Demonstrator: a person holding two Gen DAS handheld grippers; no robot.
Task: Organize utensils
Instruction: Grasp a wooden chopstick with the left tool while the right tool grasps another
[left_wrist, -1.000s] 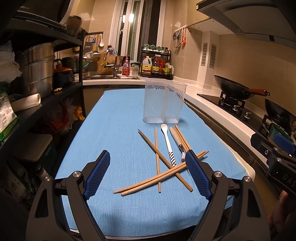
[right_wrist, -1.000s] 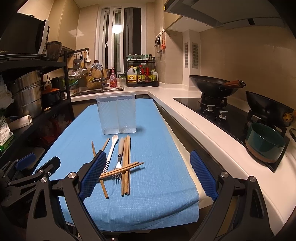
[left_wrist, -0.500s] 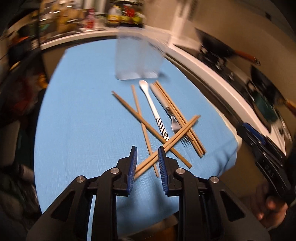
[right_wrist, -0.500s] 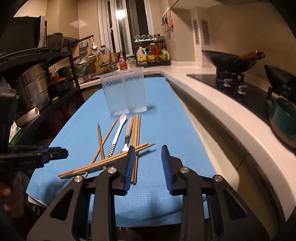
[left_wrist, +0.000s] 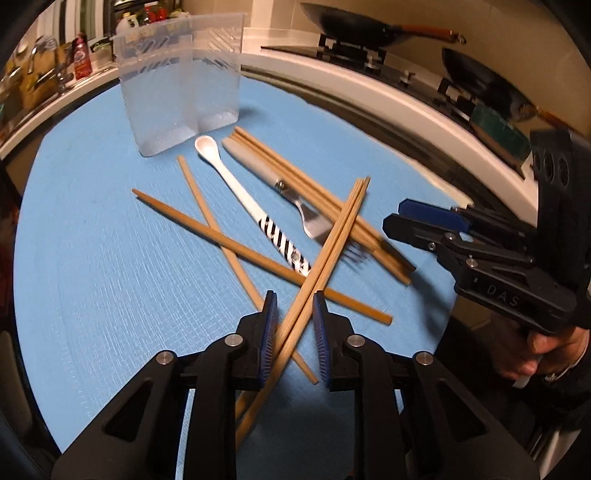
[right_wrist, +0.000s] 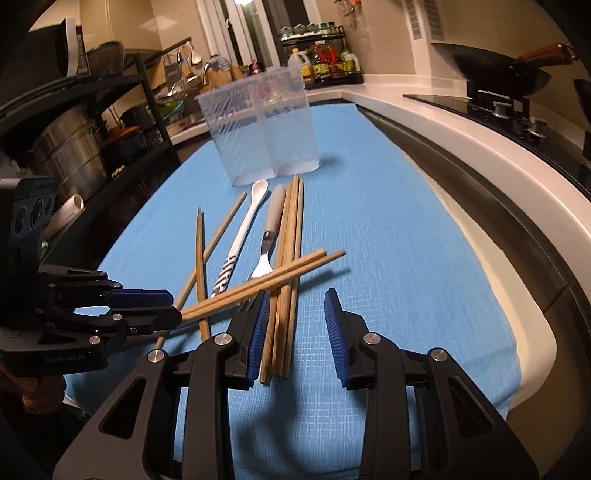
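A heap of utensils lies on the blue cloth (left_wrist: 92, 258). It holds a white spoon (left_wrist: 236, 181) with a striped handle, a grey-handled fork (left_wrist: 258, 166), a bundle of chopsticks (right_wrist: 291, 229) and two loose chopsticks (left_wrist: 207, 225). A crossed pair of chopsticks (left_wrist: 340, 229) rests on top. My left gripper (left_wrist: 294, 302) straddles the near end of that pair; its jaws are closing, with small gaps still showing beside the wood. My right gripper (right_wrist: 297, 306) has the bundle's near ends between its jaws, close to the left pad, and its jaws are opening. A clear two-compartment holder (right_wrist: 262, 125) stands upright behind the heap.
A white counter edge (right_wrist: 517, 177) runs along the right, with a stove and a wok (right_wrist: 498, 70) behind it. A dark shelf with steel pots (right_wrist: 70, 147) stands on the left. A person's hand (left_wrist: 546, 350) holds the right gripper's handle.
Both grippers have come down to the heap and their jaws have narrowed from wide. The left one rolled and now straddles the crossed pair. The right one now brackets the bundle's ends.
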